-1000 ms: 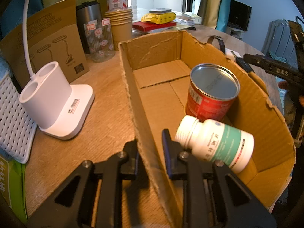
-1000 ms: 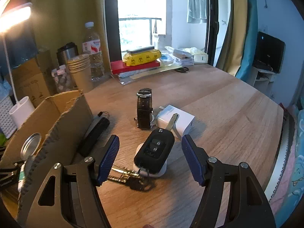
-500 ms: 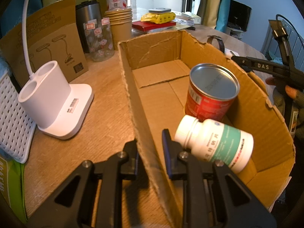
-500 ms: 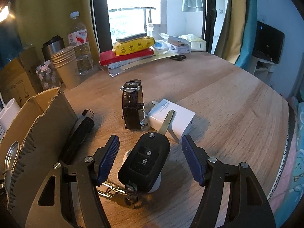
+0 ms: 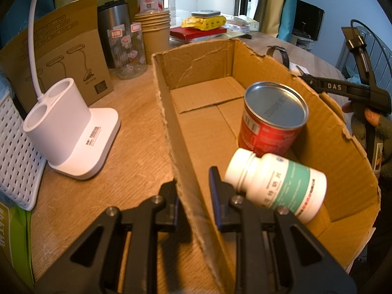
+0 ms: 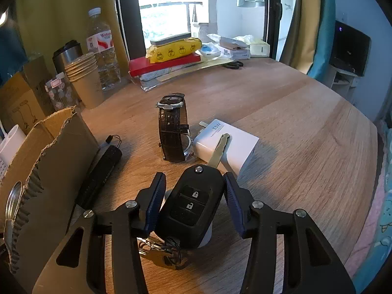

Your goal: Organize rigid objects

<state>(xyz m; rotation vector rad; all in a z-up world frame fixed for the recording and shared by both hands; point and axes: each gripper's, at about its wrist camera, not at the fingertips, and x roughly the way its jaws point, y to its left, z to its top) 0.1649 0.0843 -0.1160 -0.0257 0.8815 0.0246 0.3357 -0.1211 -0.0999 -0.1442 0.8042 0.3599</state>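
Observation:
My left gripper (image 5: 193, 188) is shut on the near wall of the cardboard box (image 5: 186, 147). Inside the box stand a red tin can (image 5: 272, 117) and a white pill bottle (image 5: 276, 183) lying on its side. In the right wrist view my right gripper (image 6: 193, 196) has its jaws closed in around a black car key fob (image 6: 191, 205) with a key ring, which rests on a small white round object; the pads look just at its sides. A brown leather watch (image 6: 172, 129), a white charger (image 6: 227, 144) and a black stick-shaped device (image 6: 100, 174) lie nearby.
A white lamp base (image 5: 66, 127), a white basket (image 5: 14, 152), a cardboard sleeve, a steel tumbler (image 5: 115, 31), paper cups (image 6: 85, 80) and a water bottle (image 6: 103, 49) stand at the back left. Books and a yellow pack (image 6: 171, 51) lie by the window.
My right gripper moved forward and down over the key fob and its jaws narrowed around it. The left gripper and box stayed still.

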